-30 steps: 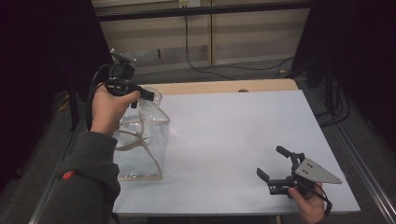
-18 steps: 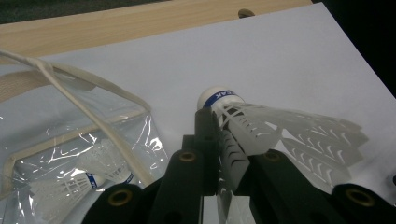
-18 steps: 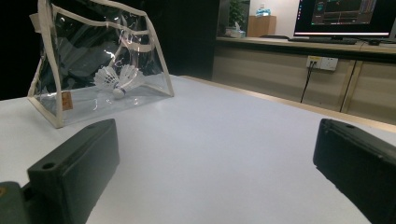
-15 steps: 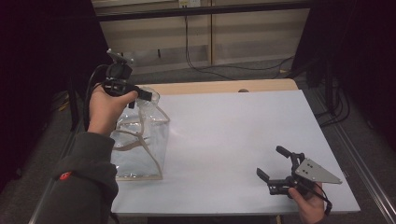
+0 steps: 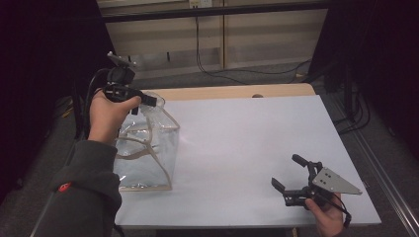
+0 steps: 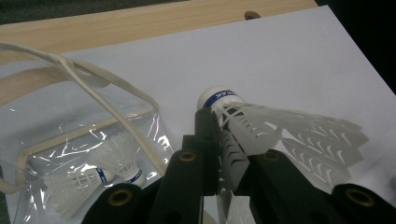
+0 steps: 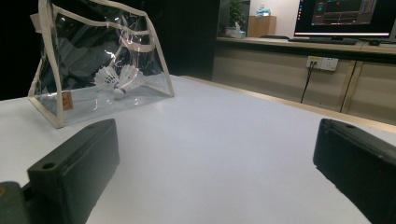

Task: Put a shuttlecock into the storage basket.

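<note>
My left gripper [image 5: 149,101] hovers over the top of a clear plastic bag [image 5: 148,148] with beige trim at the table's left side. It is shut on the feather skirt of a white shuttlecock [image 6: 261,126], whose cork with a blue band points away from the camera between the left gripper's [image 6: 229,154] jaws. Two more shuttlecocks [image 6: 116,172] lie inside the bag [image 6: 70,140]. My right gripper [image 5: 291,173] rests low near the table's front right corner, open with nothing between its jaws. From the right gripper [image 7: 210,163], the bag [image 7: 93,60] stands upright far off with shuttlecocks [image 7: 116,79] on its bottom.
The white table top [image 5: 247,138] stretches between the bag and the right gripper. A wooden strip [image 5: 232,92] runs along its far edge. Cables [image 5: 212,69] lie on the floor behind, and a metal rail [image 5: 385,173] runs along the right side.
The left hand has drifted slightly to the left above the bag, still holding the shuttlecock. The right hand has stayed put.
</note>
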